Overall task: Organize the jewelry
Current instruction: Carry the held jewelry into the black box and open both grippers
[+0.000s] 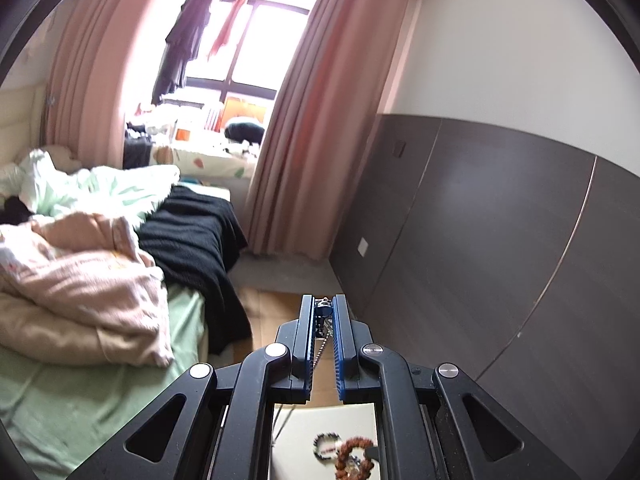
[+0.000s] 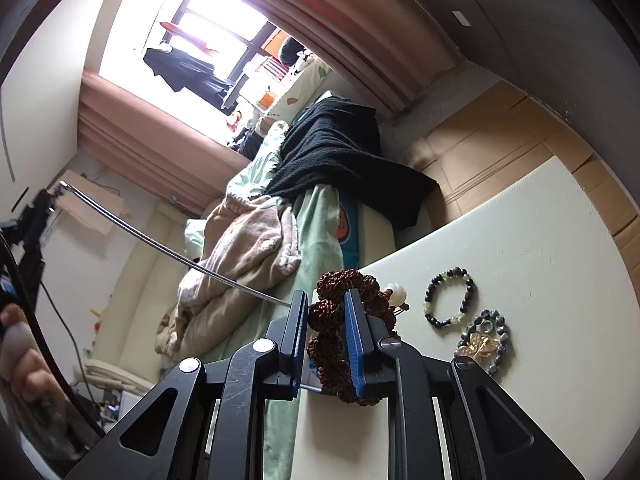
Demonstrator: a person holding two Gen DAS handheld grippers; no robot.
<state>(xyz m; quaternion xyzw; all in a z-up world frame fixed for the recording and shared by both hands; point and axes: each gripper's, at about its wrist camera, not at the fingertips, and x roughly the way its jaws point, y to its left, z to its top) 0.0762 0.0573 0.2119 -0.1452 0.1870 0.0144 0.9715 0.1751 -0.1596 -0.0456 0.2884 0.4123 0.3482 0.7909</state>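
Observation:
My left gripper [image 1: 323, 301] is shut on a silver chain necklace [image 1: 321, 350] with a small blue pendant [image 1: 322, 312] at the fingertips, and the chain hangs down toward the white table [image 1: 298, 420]. My right gripper [image 2: 326, 297] is shut on a chunky brown seed-bead bracelet [image 2: 334, 318] with a white bead [image 2: 396, 294], held over the table's [image 2: 520, 248] near edge. The silver chain [image 2: 160, 246] stretches from the upper left down to the right gripper's left finger; its end is hidden. A dark bead bracelet [image 2: 467, 289] and a grey-green bracelet [image 2: 501, 342] around a gold piece lie flat on the table.
A bed with pink and green bedding [image 1: 80, 272] and a black blanket [image 1: 192, 236] lies left of the table. Cardboard [image 2: 480, 136] covers the floor beyond it. A dark wall panel [image 1: 500, 220] is on the right. A person's hand [image 2: 20, 352] shows at the far left.

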